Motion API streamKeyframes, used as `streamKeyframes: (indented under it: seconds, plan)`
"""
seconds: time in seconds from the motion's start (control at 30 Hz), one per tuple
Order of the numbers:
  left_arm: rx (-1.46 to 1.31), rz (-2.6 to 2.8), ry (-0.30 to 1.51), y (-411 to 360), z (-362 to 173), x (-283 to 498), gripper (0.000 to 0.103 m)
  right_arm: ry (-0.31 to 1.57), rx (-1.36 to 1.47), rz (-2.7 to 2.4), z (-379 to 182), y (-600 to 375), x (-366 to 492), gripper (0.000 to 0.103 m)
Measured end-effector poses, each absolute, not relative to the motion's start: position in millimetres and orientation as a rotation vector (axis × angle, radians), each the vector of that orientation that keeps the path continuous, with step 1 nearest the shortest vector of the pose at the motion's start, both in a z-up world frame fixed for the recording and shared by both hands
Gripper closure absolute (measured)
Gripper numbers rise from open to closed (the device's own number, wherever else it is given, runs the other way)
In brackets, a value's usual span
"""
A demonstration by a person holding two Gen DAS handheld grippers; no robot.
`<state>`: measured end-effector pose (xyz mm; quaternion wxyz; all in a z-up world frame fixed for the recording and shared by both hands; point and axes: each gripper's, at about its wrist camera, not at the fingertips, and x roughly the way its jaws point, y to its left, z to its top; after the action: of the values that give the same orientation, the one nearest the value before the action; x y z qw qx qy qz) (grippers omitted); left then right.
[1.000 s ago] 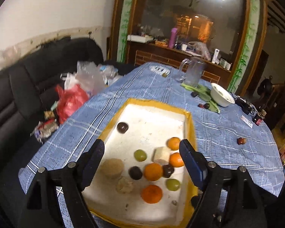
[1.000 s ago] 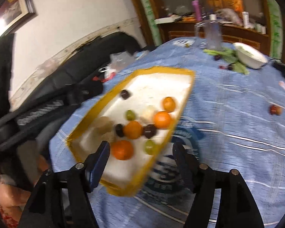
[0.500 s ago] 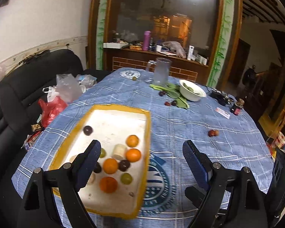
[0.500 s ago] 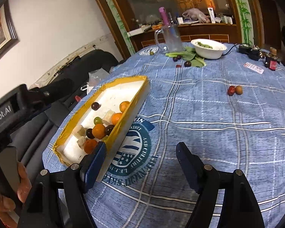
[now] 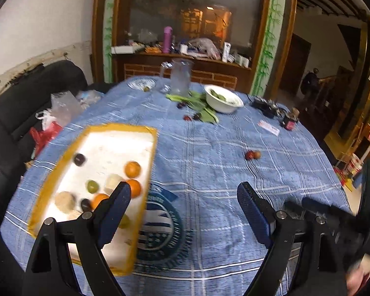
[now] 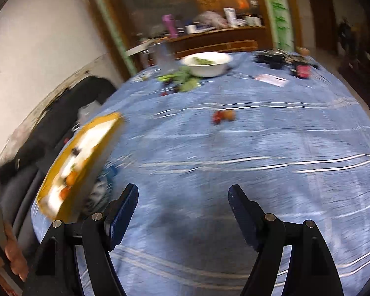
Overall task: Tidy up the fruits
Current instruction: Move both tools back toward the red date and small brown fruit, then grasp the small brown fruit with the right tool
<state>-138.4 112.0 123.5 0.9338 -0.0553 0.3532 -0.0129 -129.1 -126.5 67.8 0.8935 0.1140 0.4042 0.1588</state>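
Both grippers empty. Left gripper (image 5: pixel 183 197) has its fingers spread wide over bare blue tablecloth (image 5: pixel 209 172), nothing between them; right gripper (image 6: pixel 182 198) likewise spread and empty. Both sets of jaws have just been opening, with nothing between them. Most fruit already sits in the yellow-rimmed foam tray (image 5: pixel 61 162) at the table's left edge: oranges, green and dark pieces. Two strays (image 5: pixel 252 155) lie touching each other out in the middle of the table, towards the right edge, well apart from the tray; the right wrist view shows them (image 6: pixel 223 116) straight ahead, blurred. A few more dark fruits (image 5: pixel 191 117) lie by the green leaves at the far edge, next to the white bowl (image 5: pixel 223 98). My read: the step in hand is reaching for the stray pair with the right. They're touching, so come in over one only, from the outer side, fingers straddling it, and close gently since small round fruit rolls and bruises. Slow down before closing.
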Motion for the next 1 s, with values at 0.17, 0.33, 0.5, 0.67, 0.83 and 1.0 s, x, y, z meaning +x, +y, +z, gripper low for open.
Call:
streamKeyframes:
  seconds: [0.17,0.33,0.5,0.67,0.83,1.0]
  plan:
    - [-0.082,-0.074,0.753,95,110,-131,0.016,0.835,0.287,0.236,69,-164,-86,0.04]
    - [-0.037,-0.127,0.743,86,101,-126,0.016,0.88,0.315,0.193,49,-169,-33,0.059]
    - [-0.038,-0.146,0.734,90,99,-115,0.016,0.893,0.331,0.175,32,-160,12,0.059]
    - [-0.049,-0.146,0.774,93,87,-101,0.016,0.924,0.322,0.174,17,-144,39,0.059]
    - [-0.076,-0.173,0.821,92,74,-87,0.016,0.907,0.283,0.175,13,-131,44,0.059]
    - [-0.103,-0.222,0.846,80,72,-71,0.016,0.916,0.333,0.235,12,-138,43,0.081]
